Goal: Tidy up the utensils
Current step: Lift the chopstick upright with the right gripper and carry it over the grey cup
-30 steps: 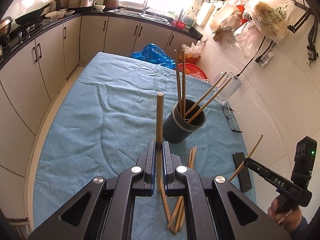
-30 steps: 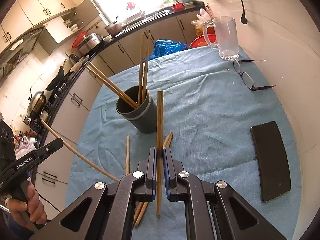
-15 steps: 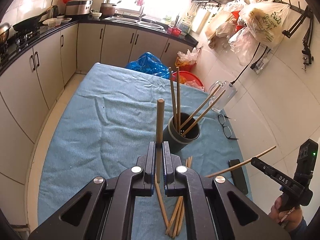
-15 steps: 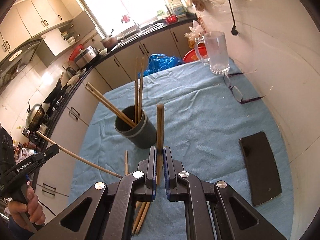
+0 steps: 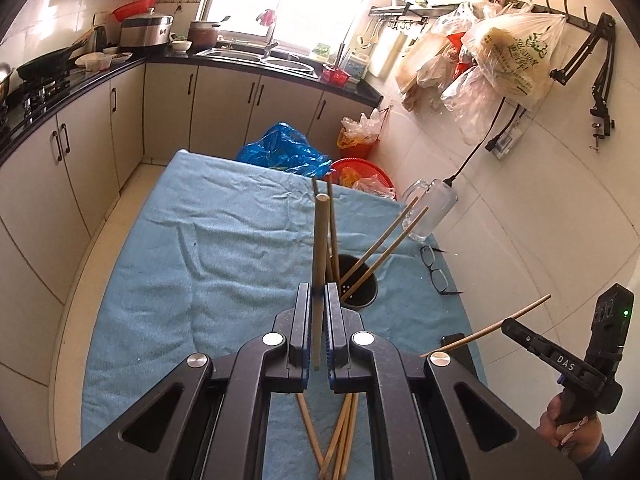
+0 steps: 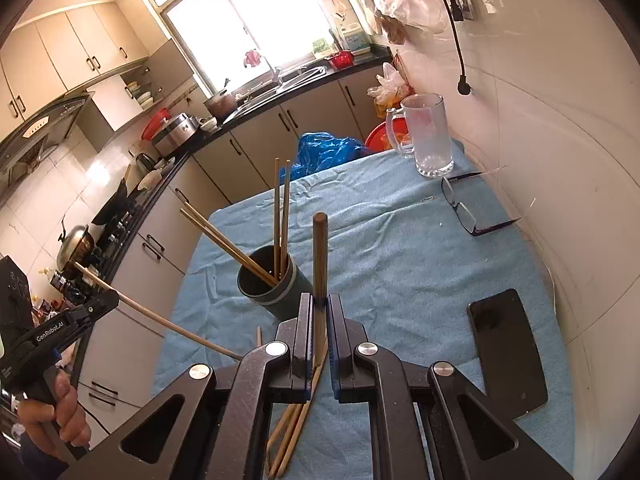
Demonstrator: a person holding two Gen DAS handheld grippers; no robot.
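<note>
Left wrist view: the left gripper (image 5: 318,300) pinches one chopstick (image 5: 320,248) upright; the right gripper (image 6: 319,304) pinches another chopstick (image 6: 320,252). The dark holder (image 6: 276,292) stands mid-table (image 6: 400,248); loose chopsticks (image 6: 290,432) lie near its near edge.

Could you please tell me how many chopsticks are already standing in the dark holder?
4: two upright chopsticks at the holder's far side, two leaning chopsticks slanting left in the right wrist view. Shorter ones inside may be hidden.

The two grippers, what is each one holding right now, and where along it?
The left gripper and the right gripper each clamp one chopstick near its lower end.
</note>
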